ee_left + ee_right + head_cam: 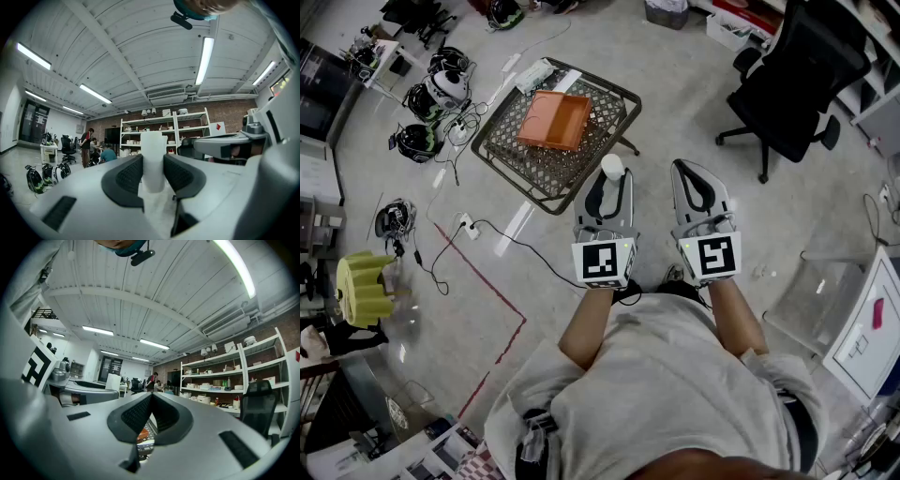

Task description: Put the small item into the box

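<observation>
Pinching the small white item (152,150) between its two dark ribbed pads (127,177), the left claw (152,163) is clamped on it, held level. The item stands upright in the grip, its top rising above the pads. From the head view the same small white item (612,167) sits at the very tip of the left claw (613,181), over the near edge of the wire mesh table (520,155). It is well apart from the orange box (555,120), which lies flat towards the far side of that table with its open side up.

Just beside it, the right claw (685,169) is held level too. In the right gripper view the right claw (151,401) has its pads together with nothing between them. A sliver of the orange box (142,433) and of the mesh shows below them.

The table stands on a grey floor (581,37). A red tape line (487,281) runs across the floor to the left, near a black cable (511,234) that leads to a white power strip (467,226). Several helmets (441,89) lie further left, and a yellow-green stool-like thing (366,286) is at the picture's left edge. A black office chair (797,75) stands to the right of the table.

The left gripper view shows white shelves (164,124) against a brick wall, long ceiling lights (204,58) and people (86,145) at the far end of the room.
</observation>
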The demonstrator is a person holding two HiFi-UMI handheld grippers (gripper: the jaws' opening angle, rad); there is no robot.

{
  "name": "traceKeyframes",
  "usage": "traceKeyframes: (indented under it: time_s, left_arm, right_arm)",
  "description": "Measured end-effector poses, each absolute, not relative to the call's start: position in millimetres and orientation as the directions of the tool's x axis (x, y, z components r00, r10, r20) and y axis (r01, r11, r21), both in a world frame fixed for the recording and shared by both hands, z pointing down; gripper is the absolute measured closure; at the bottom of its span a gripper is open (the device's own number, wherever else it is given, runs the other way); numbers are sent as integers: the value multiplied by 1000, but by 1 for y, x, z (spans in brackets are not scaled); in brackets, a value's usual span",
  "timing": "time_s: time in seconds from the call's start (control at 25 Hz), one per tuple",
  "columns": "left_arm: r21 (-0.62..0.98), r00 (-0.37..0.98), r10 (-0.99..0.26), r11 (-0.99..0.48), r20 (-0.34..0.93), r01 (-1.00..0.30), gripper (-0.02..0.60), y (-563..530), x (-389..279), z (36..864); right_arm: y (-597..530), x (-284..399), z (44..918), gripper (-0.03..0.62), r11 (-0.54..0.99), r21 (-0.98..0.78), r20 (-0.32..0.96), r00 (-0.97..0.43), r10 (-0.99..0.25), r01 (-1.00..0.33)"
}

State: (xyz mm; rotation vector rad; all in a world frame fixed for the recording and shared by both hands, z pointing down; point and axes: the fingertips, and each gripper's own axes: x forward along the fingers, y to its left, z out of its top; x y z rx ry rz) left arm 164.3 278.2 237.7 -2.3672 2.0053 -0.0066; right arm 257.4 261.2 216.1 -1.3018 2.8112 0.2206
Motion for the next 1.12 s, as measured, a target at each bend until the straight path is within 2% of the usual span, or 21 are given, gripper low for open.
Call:
traceKeyframes:
  time_s: [0.64, 1.12]
  left_arm:
    - [-41, 87, -996, -88, 29, -995, 440, 270, 206, 257]
    - [0, 100, -994, -100, 38, -995, 440, 213, 173, 272]
  right_arm:
    - [251, 296, 233, 591, 718, 58, -81, -720, -689, -693]
    - [204, 263, 246, 591, 734, 68, -39, -737, -675, -676]
